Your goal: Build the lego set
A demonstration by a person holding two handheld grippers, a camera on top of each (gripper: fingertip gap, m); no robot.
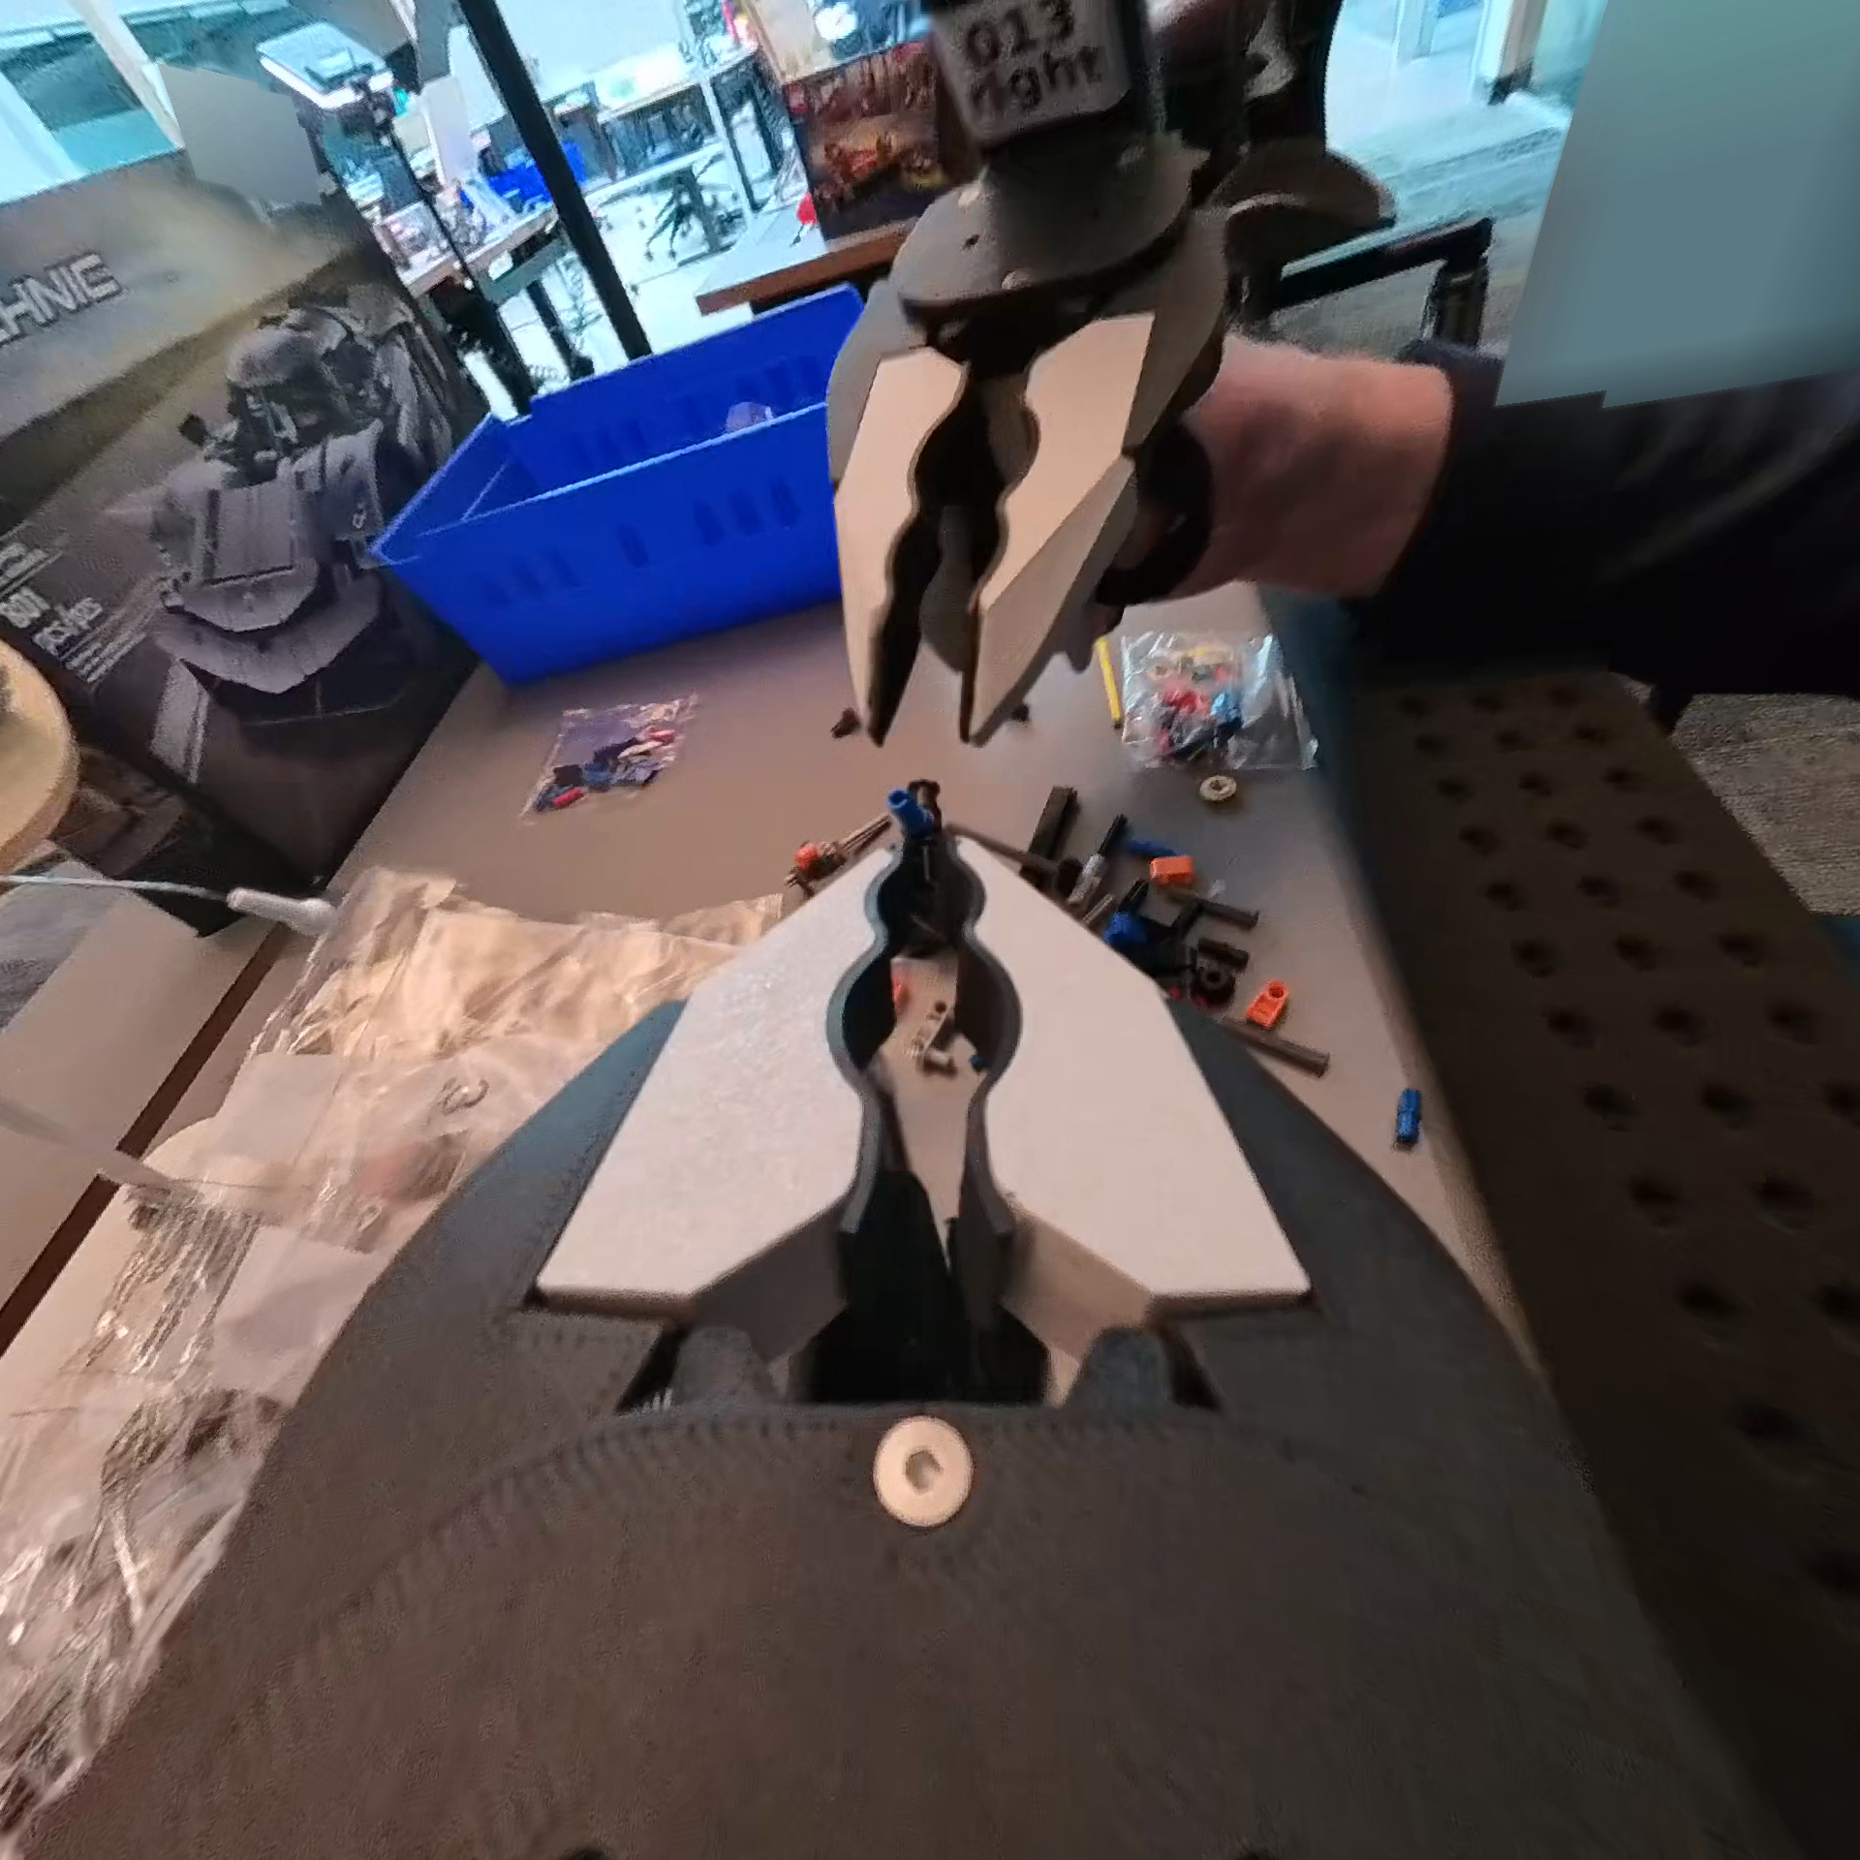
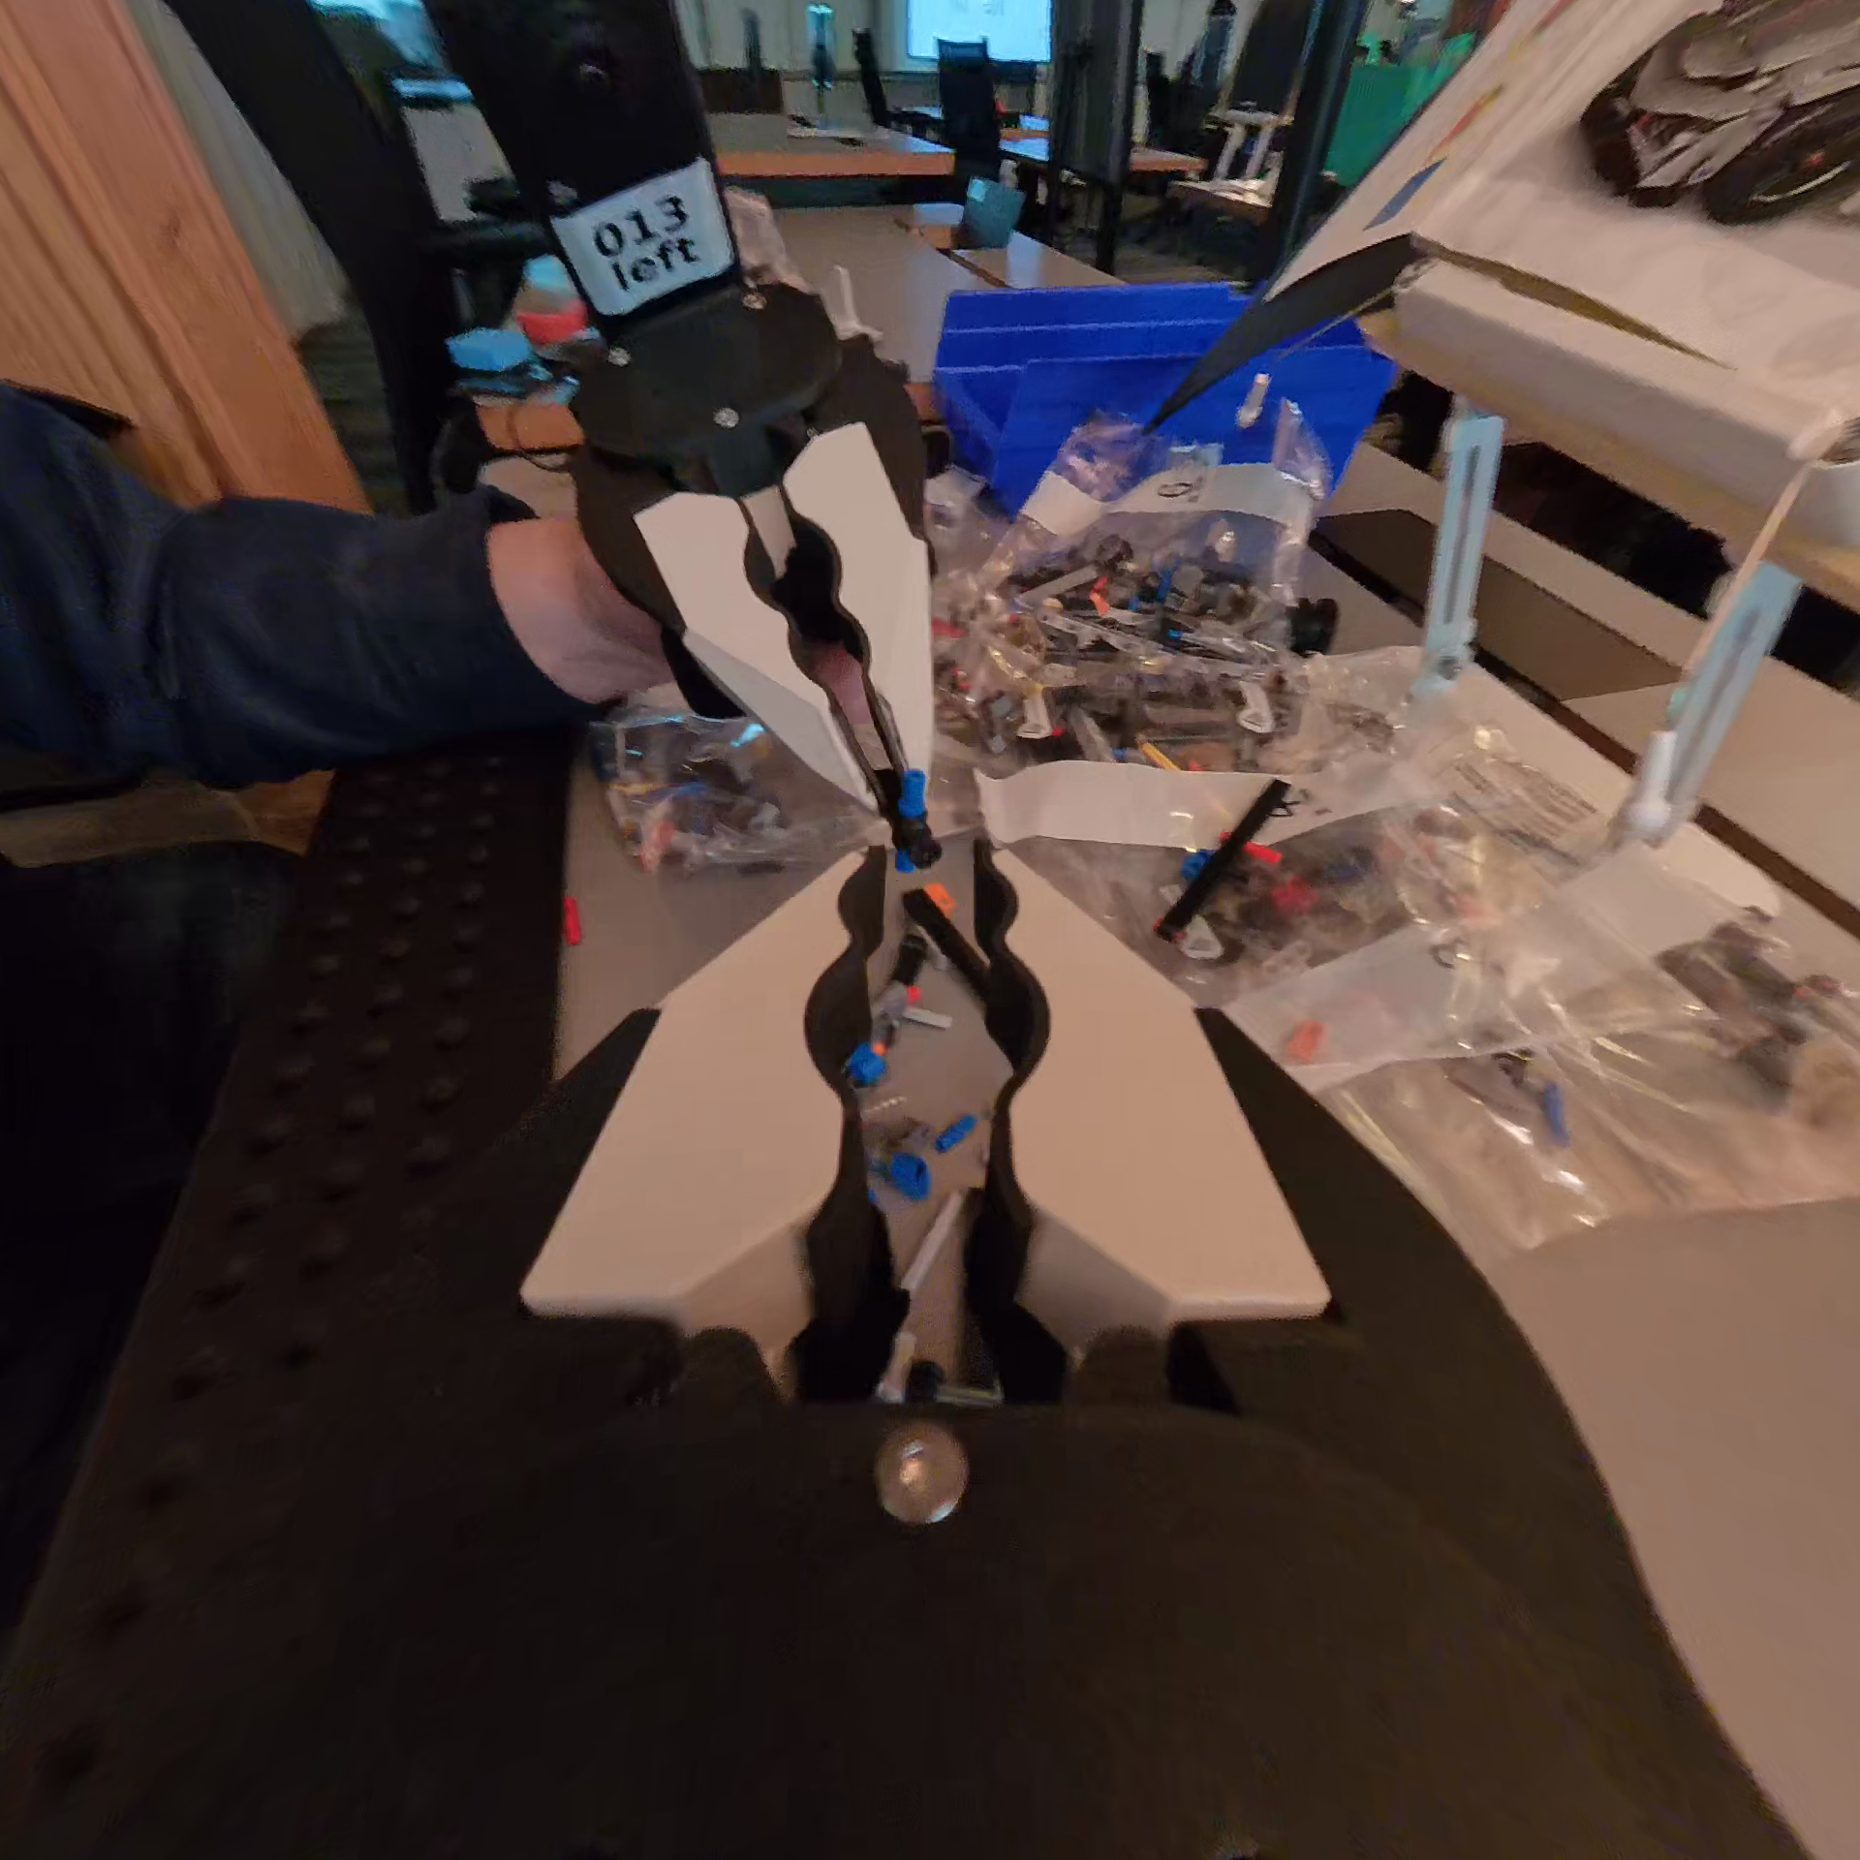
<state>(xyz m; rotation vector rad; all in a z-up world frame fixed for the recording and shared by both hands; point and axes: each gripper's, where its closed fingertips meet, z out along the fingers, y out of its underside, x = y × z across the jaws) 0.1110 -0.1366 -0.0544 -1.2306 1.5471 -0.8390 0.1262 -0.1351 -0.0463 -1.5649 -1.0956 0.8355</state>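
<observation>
Left wrist view looks along the left gripper (image 1: pixel 921 856), whose fingers are pressed together on a small lego assembly (image 1: pixel 914 820) of black parts with a blue pin at its top; only the top shows past the fingertips, the rest being hidden between the pads. Just beyond and above it hangs the right gripper (image 1: pixel 921 730), fingers pointing down with a narrow gap between the tips and nothing in it. A tiny dark bit sits beside its left tip, too small to identify. The hand (image 1: pixel 1298 483) holding it is partly covered by the gripper body, and the sleeve runs out of frame. To the right of the left gripper, loose lego pieces (image 1: pixel 1178 936) in black, blue and orange lie scattered on the desk (image 1: pixel 705 805), some masked by the fingers. To its left lie crinkled clear bags (image 1: pixel 403 1057), their contents blurred. Farther ahead stand a blue bin (image 1: pixel 624 544), its inside mostly unseen, and a dark box (image 1: pixel 231 503) cut off by the frame edge.

In the right wrist view, the right gripper (image 2: pixel 926 856) stands slightly spread, and more loose pieces on the desk show through the gap. The left gripper (image 2: pixel 901 795) comes in from ahead, pinching the assembly (image 2: pixel 914 820), which sits just in front of the right gripper's tips; whether they touch it cannot be told. Bags of parts (image 2: pixel 1137 604) pile beyond, contents indistinct.
</observation>
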